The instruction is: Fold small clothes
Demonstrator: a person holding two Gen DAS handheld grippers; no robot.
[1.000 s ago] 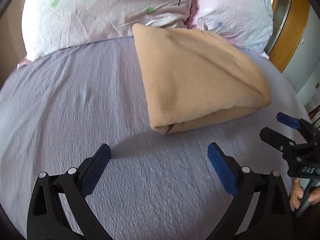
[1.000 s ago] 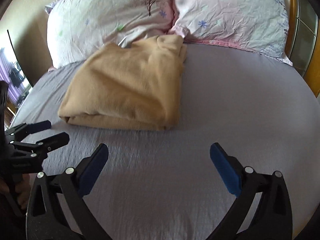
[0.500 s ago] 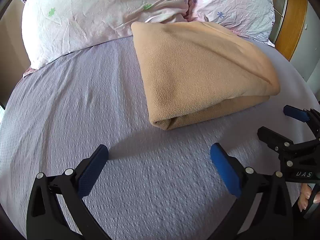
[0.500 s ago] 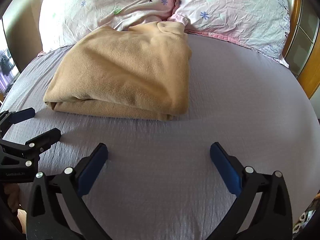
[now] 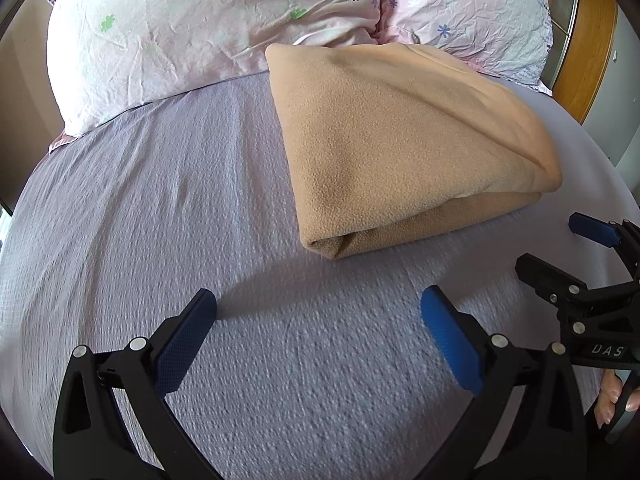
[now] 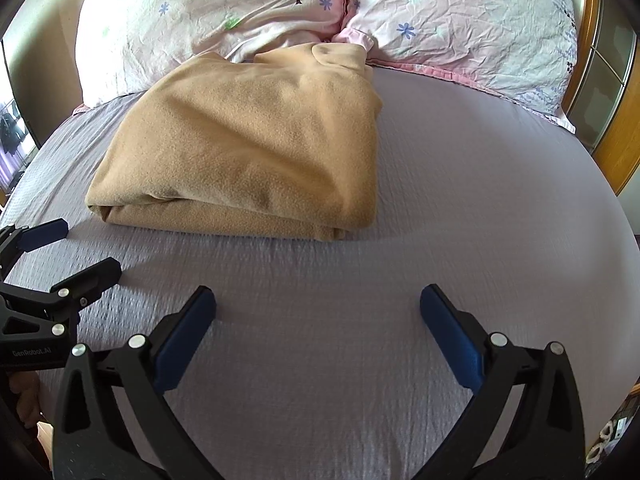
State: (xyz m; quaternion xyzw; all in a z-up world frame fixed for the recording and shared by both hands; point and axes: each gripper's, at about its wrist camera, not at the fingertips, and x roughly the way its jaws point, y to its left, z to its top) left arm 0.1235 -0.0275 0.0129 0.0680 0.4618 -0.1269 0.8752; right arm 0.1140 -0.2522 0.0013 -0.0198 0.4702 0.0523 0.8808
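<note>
On the bed (image 5: 168, 208), folded tan garment (image 5: 400, 148) lying flat, far end touching the pillows (image 5: 208, 28). Left gripper (image 5: 318, 330) and right gripper (image 6: 318, 326) both low over the sheet near the garment's front edge, fingers (image 6: 452, 336) spread wide, gripping nothing. Looks mostly folded; probably one more fold or a tidy-up. Best to pinch both front corners evenly, lift low, lay over square. Plenty of bare sheet left and right; pillows crowd the far side, wooden frame (image 6: 616, 136) at right.
</note>
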